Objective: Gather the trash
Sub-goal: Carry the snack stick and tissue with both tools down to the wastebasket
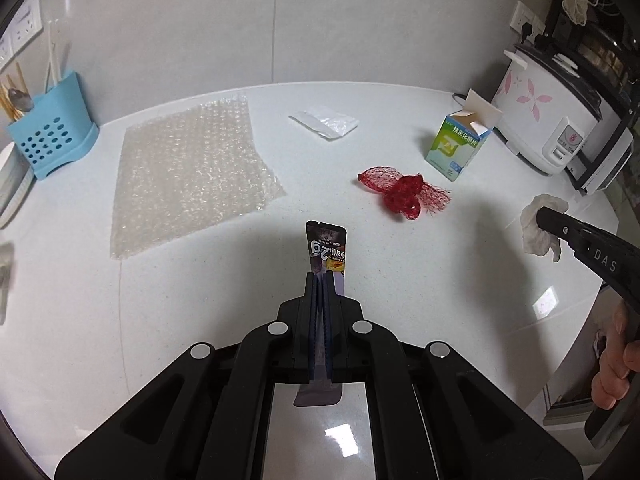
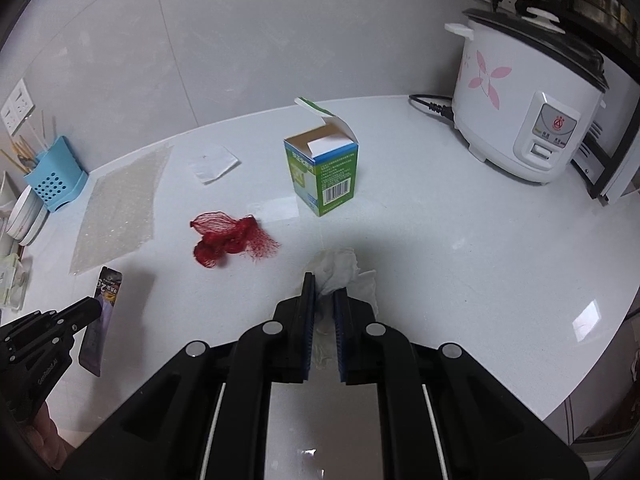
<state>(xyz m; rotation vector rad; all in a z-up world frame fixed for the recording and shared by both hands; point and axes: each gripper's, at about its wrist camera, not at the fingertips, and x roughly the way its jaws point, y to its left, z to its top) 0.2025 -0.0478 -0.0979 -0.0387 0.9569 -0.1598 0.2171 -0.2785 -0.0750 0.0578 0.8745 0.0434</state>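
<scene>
A: Biggest trash first?
B: The bubble wrap (image 1: 192, 176), left of centre, lies flat on the countertop (image 1: 460, 280); then the open carton (image 2: 322, 172), the red net (image 2: 228, 242), the clear bag (image 1: 326, 122).
A: And the grippers?
B: Left gripper (image 1: 320, 280), jaws pinched on the dark sachet (image 1: 326, 248); right gripper (image 2: 324, 288) clamps the crumpled tissue (image 2: 340, 268). Both seem lifted for disposal.
</scene>
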